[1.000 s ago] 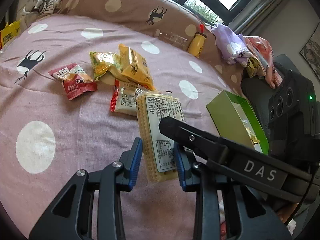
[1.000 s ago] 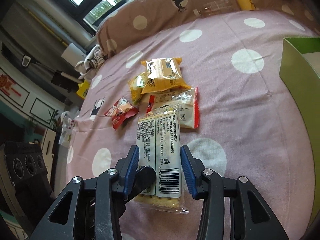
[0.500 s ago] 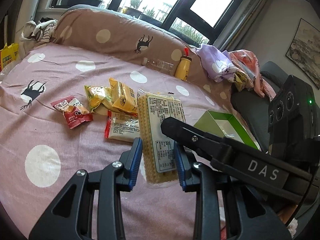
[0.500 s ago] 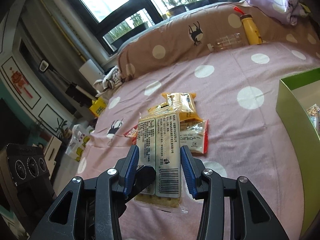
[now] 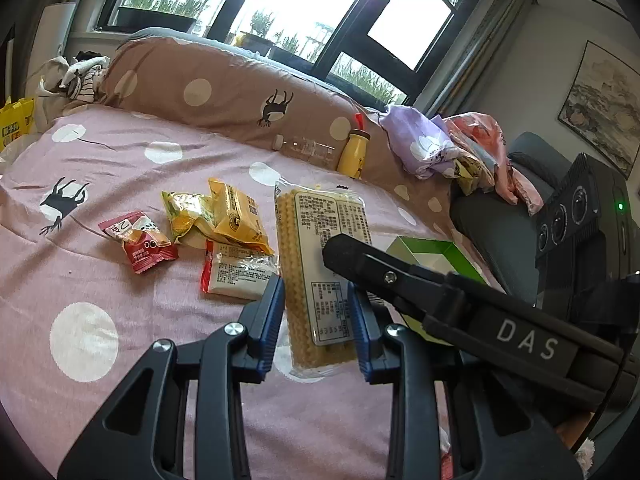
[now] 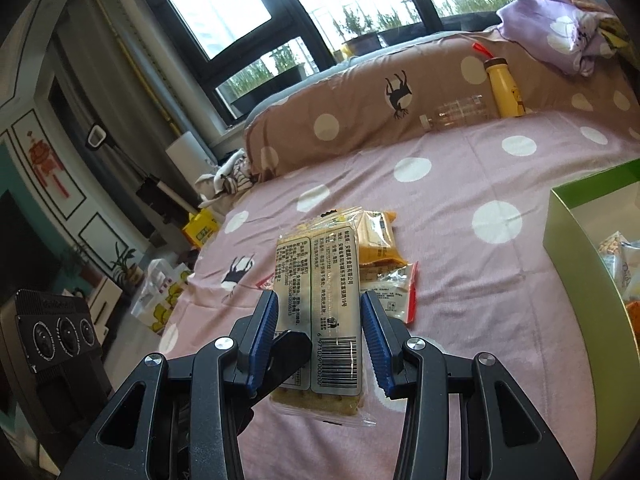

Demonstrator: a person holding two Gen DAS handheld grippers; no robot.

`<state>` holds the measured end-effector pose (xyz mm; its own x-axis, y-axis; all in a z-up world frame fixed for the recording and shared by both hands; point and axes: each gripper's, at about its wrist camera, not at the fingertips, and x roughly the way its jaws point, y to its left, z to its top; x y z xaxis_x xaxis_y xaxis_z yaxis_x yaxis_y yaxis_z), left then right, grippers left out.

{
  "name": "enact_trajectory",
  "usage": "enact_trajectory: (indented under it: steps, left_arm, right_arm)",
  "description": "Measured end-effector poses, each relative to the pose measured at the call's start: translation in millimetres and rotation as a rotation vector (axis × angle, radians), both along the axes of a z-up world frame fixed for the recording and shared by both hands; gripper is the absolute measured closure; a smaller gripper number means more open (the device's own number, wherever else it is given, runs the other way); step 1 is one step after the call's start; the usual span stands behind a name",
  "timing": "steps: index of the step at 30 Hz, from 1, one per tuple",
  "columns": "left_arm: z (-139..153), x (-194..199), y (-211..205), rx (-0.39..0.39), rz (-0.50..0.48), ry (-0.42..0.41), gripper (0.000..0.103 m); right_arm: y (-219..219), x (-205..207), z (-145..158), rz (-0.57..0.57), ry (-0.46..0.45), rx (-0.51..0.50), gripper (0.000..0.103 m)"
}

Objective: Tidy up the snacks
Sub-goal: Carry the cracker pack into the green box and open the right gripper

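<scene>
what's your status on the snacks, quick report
Left gripper and right gripper both shut on the cracker pack, held above the bed. Green box to the right, partly filled. Nothing in the way.

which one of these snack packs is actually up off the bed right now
The long clear cracker pack, the one with the white printed label. Both tools grip it above the bedspread. The red, yellow-green, orange and red-edged white packets lie flat.

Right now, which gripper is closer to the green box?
Right. The right gripper, holding the cracker pack, has the green box close on its right. The left gripper holds the pack from farther left, the right one between it and the box.
</scene>
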<state>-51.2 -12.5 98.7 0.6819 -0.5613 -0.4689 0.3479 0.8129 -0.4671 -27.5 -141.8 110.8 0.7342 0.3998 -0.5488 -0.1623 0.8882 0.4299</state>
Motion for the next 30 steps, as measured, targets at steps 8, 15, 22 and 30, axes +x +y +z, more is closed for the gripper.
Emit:
enact_trajectory:
  steps: [8, 15, 22, 30]
  left_arm:
    - [1, -2, 1, -0.005, 0.002, -0.014, 0.073]
    - [3, -4, 1, -0.011, 0.002, -0.029, 0.073]
    - [8, -9, 0, -0.025, -0.001, -0.048, 0.073]
    - [22, -14, -10, -0.020, -0.023, -0.097, 0.073]
  right_arm:
    - [0, -4, 2, 0.000, -0.015, -0.001, 0.057]
    - [0, -5, 6, -0.001, -0.027, -0.006, 0.057]
    - [1, -10, 14, -0.009, -0.050, -0.018, 0.057]
    - [-7, -16, 28, -0.025, -0.092, -0.023, 0.057]
